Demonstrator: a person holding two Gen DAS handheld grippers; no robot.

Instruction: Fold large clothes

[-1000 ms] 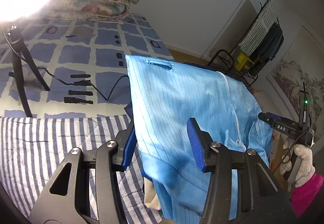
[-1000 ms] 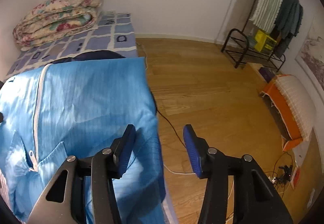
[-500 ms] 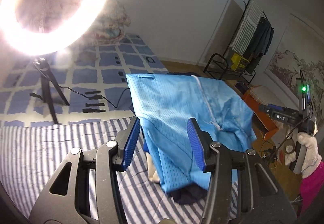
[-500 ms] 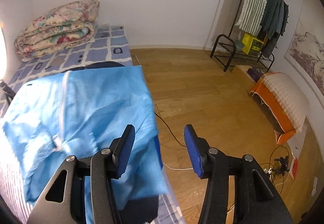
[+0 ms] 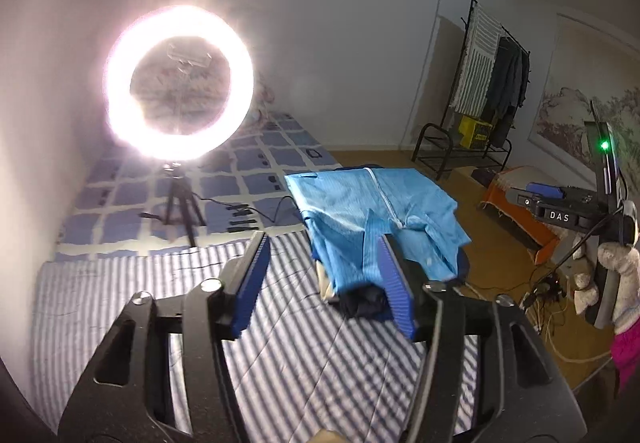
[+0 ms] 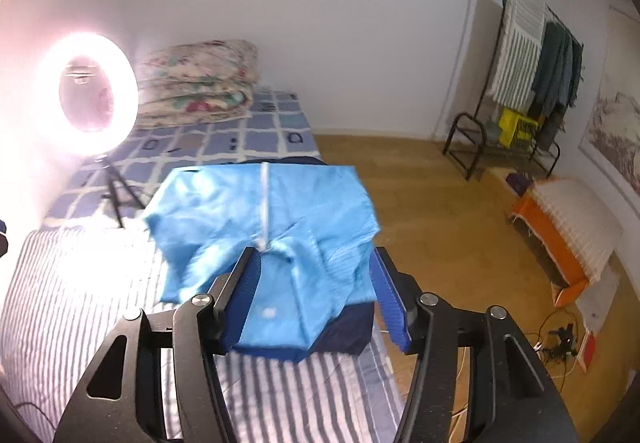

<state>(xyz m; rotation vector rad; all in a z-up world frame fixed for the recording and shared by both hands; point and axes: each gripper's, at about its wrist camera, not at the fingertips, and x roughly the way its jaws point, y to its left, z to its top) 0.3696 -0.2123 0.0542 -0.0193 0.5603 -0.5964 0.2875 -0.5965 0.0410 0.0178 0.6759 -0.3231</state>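
Note:
A light blue zip-front garment (image 5: 372, 211) lies folded on top of a pile of dark clothes at the right edge of the striped bed cover (image 5: 168, 307). It also shows in the right wrist view (image 6: 264, 219), with the dark navy clothes (image 6: 344, 331) under it. My left gripper (image 5: 324, 283) is open and empty, held above the bed short of the pile. My right gripper (image 6: 316, 295) is open and empty, held above the near end of the pile. The right gripper also shows at the right of the left wrist view (image 5: 560, 211).
A lit ring light (image 5: 180, 83) on a tripod (image 5: 180, 203) stands on the checked bedspread behind the pile. A folded floral quilt (image 6: 196, 83) lies at the head of the bed. Wooden floor, a clothes rack (image 6: 528, 75), an orange box (image 6: 560, 235) and floor cables are to the right.
Both grippers have drawn back and up from the blue garment, which now lies further off and smaller. Both were open throughout.

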